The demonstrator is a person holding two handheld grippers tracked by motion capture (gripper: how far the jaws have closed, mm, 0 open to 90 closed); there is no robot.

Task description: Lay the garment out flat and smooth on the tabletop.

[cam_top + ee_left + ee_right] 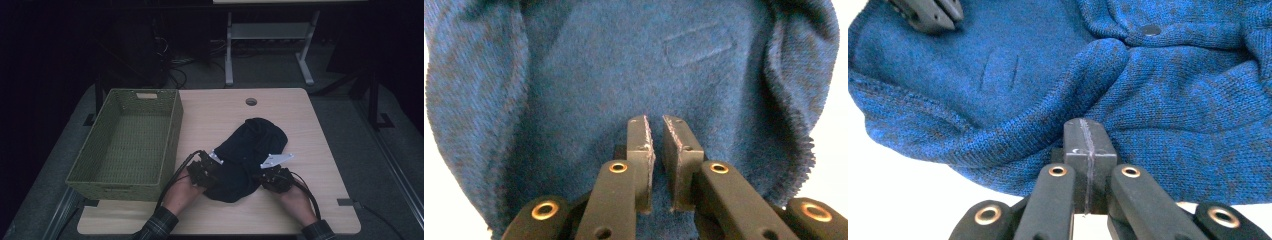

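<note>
A dim room: grey floor (pixel 280 70), white desk frame (pixel 270 35) and tangled cables (pixel 175 62) beyond the wooden table (pixel 320 135).

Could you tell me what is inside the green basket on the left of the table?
The green basket looks empty: its woven floor and inner walls show bare. The strip of floor just behind its near wall is hidden. The dark blue garment lies on the table beside it, not in it.

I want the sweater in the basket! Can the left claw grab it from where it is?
Probably yes. The left claw sits right over the sweater, jaws slightly apart, with nothing between them and the cloth. The basket is beside it.
</note>
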